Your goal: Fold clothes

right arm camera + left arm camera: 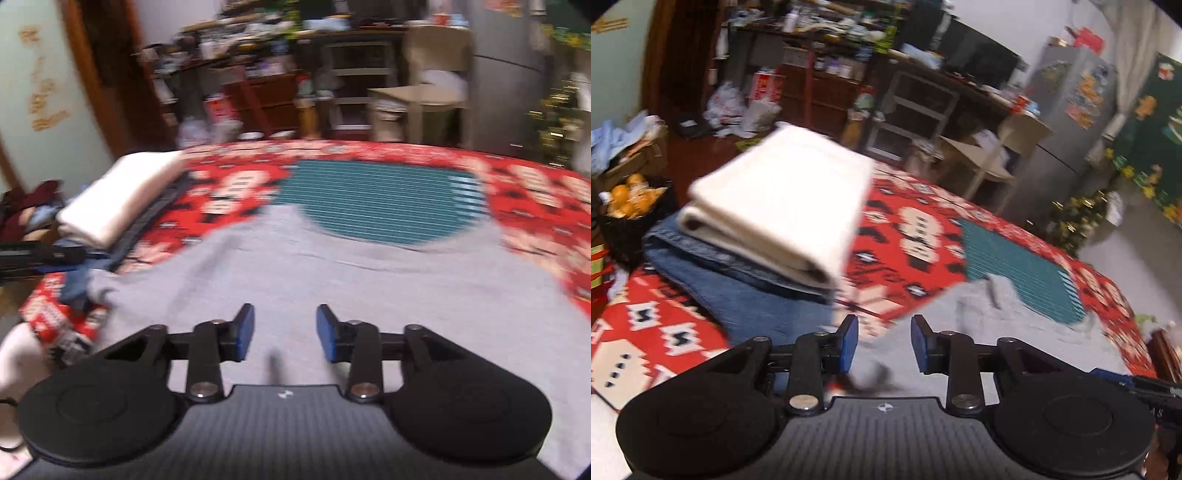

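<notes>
A grey garment (332, 280) lies spread flat on the red patterned cloth (240, 184); it also shows in the left wrist view (1015, 332). My right gripper (284, 332) is open and empty, just above the garment's near part. My left gripper (884, 343) is open and empty over the garment's left edge. A folded white garment (783, 199) rests on folded blue jeans (738, 295) at the left; the white stack also shows in the right wrist view (118, 195). The right gripper's black body (1152, 391) shows at the right edge of the left wrist view.
A teal mat (380, 199) lies on the red cloth beyond the grey garment. A black basket of oranges (631, 206) stands left of the table. Cluttered shelves (827, 55), a beige chair (424, 92) and a grey fridge (1067, 122) stand behind.
</notes>
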`<state>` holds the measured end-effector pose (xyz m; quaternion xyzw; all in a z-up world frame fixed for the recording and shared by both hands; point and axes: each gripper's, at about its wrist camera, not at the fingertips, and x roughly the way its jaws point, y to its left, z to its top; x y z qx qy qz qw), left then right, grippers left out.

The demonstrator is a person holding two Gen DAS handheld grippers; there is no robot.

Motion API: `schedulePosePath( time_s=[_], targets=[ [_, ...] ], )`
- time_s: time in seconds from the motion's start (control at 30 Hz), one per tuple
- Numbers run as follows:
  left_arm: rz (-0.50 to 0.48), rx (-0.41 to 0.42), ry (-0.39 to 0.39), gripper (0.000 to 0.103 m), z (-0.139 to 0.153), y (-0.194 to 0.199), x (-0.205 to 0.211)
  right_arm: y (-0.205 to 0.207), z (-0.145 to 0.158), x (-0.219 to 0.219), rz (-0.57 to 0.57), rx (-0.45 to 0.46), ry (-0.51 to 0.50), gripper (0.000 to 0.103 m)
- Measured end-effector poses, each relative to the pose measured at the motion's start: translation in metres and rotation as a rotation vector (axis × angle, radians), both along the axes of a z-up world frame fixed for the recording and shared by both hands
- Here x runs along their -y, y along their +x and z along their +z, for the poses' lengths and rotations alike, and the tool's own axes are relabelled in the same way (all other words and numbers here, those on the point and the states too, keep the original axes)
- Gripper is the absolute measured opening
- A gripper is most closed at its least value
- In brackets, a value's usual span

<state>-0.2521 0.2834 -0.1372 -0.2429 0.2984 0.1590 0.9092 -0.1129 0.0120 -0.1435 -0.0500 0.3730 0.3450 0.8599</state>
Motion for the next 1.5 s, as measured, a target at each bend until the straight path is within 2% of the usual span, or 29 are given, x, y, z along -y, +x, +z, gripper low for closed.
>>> schedulePosePath(
  time_s=[0.07,0.1,0.17,0.23,0.33,0.57,0.67,0.73,0.87,0.93,1.0,1.17,1.2,1.27,1.3,1.33,1.37,1.4,1.47,1.5],
  targets=[
    [-0.057,0.015,-0.002,0.037,0.003,0.006,0.015,-0.003,0.003,0.028,-0.083,0.047,-0.039,0.068],
    [-0.088,0.025,-0.004,0.040,0.004,0.011,0.024,-0.005,0.005,0.042,-0.124,0.070,-0.058,0.073],
    [-0.151,0.037,-0.008,0.044,0.003,0.024,0.042,-0.008,0.005,0.066,-0.204,0.122,-0.103,0.092],
    [-0.205,0.032,0.002,0.050,0.001,0.039,0.061,-0.011,0.001,0.084,-0.281,0.178,-0.154,0.102],
    [-0.251,0.017,0.077,0.059,-0.007,0.058,0.090,-0.012,-0.005,0.110,-0.372,0.212,-0.190,0.102],
    [-0.271,-0.012,0.299,0.064,-0.018,0.077,0.135,-0.003,-0.013,0.133,-0.447,0.178,-0.173,0.102],
    [-0.250,-0.017,0.316,0.075,-0.019,0.076,0.139,-0.001,-0.013,0.137,-0.451,0.187,-0.150,0.102],
    [-0.213,-0.014,0.320,0.086,-0.020,0.075,0.137,0.001,-0.014,0.139,-0.442,0.200,-0.124,0.102],
    [-0.133,-0.034,0.401,0.091,-0.017,0.078,0.133,0.006,-0.015,0.141,-0.443,0.223,-0.094,0.102],
    [-0.111,-0.035,0.432,0.099,-0.014,0.080,0.128,0.008,-0.014,0.142,-0.460,0.248,-0.086,0.102],
    [-0.099,-0.030,0.451,0.099,-0.012,0.083,0.123,0.008,-0.012,0.142,-0.469,0.276,-0.076,0.102],
    [-0.090,-0.063,0.410,0.097,-0.012,0.096,0.105,0.016,-0.011,0.139,-0.397,0.269,-0.063,0.102],
    [-0.090,-0.064,0.403,0.094,-0.013,0.099,0.101,0.018,-0.011,0.137,-0.390,0.265,-0.069,0.102],
    [-0.111,-0.074,0.370,0.079,-0.016,0.106,0.095,0.022,-0.012,0.134,-0.376,0.258,-0.085,0.100],
    [-0.124,-0.080,0.350,0.068,-0.018,0.109,0.092,0.026,-0.012,0.132,-0.365,0.250,-0.087,0.098],
    [-0.141,-0.088,0.337,0.058,-0.020,0.113,0.090,0.029,-0.012,0.131,-0.353,0.242,-0.089,0.091],
    [-0.156,-0.098,0.332,0.056,-0.022,0.117,0.089,0.033,-0.012,0.129,-0.348,0.236,-0.096,0.083],
    [-0.169,-0.109,0.331,0.050,-0.024,0.122,0.087,0.038,-0.011,0.127,-0.343,0.229,-0.103,0.080],
    [-0.195,-0.131,0.329,0.041,-0.028,0.131,0.083,0.048,-0.010,0.125,-0.339,0.215,-0.106,0.064],
    [-0.204,-0.142,0.320,0.035,-0.030,0.135,0.080,0.054,-0.008,0.124,-0.342,0.207,-0.101,0.059]
  ],
)
